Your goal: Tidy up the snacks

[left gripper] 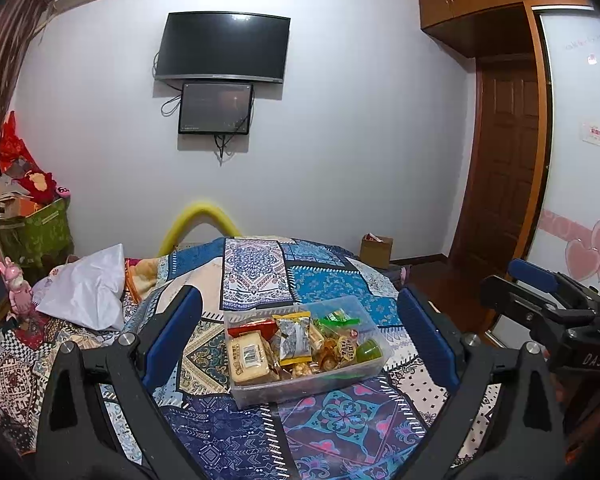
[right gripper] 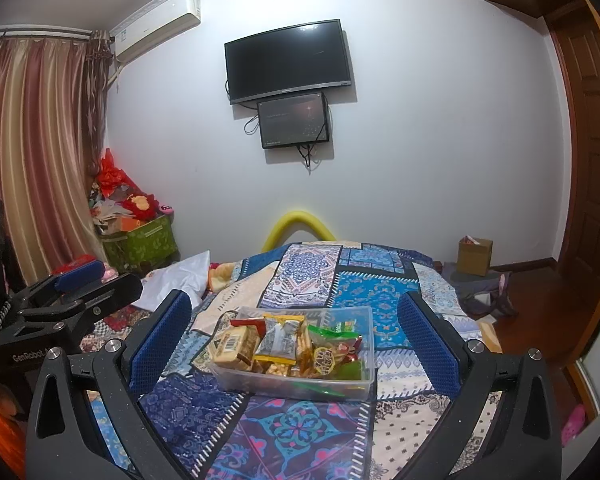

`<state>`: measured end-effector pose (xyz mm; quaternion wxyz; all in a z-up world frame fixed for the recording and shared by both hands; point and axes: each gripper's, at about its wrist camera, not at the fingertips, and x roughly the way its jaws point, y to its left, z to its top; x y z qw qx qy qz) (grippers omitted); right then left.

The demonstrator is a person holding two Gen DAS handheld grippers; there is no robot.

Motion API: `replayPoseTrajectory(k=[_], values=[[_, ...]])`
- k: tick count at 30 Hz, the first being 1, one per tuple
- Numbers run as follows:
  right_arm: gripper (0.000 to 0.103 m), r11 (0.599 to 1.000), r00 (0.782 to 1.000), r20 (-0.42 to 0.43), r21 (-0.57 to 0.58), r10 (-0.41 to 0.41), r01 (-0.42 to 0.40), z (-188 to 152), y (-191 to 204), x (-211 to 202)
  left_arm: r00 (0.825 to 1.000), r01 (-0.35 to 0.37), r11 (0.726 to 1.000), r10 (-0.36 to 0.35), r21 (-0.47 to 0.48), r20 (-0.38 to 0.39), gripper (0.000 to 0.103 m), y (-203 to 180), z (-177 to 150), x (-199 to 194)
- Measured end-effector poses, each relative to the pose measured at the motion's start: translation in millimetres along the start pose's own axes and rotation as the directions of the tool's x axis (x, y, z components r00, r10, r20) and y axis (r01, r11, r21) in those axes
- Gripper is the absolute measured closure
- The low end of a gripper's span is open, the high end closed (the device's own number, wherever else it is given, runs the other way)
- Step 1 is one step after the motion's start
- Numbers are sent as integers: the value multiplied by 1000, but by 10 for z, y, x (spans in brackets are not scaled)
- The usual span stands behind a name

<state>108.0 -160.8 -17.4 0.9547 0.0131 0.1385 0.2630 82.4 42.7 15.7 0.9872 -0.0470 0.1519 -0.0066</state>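
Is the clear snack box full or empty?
Full. The clear box is lidless and packed with snacks, including a yellow packet, reaching about rim height in both views.

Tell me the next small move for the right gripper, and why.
Probably ease the right gripper forward and down toward the yellow packet on top of the snacks in the clear box. Both it and the left gripper are open, empty and short of the box, and that packet lies uppermost.

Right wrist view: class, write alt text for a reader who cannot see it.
A clear plastic box full of wrapped snacks sits on a patterned quilt, framed by the open right gripper. The left gripper shows at left; a television hangs behind.
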Motion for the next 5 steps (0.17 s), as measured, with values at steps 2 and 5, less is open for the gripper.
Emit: replayPoseTrajectory(k=[2,5], values=[[0,1000,1000,0,0,-1,1,0,5,-1,1000,14,1000,-14,-6,-8,4,4,-2,6],[0,1000,1000,0,0,0,0,0,9,-1,1000,20,1000,-21,-10,-10,4,4,-4,10]])
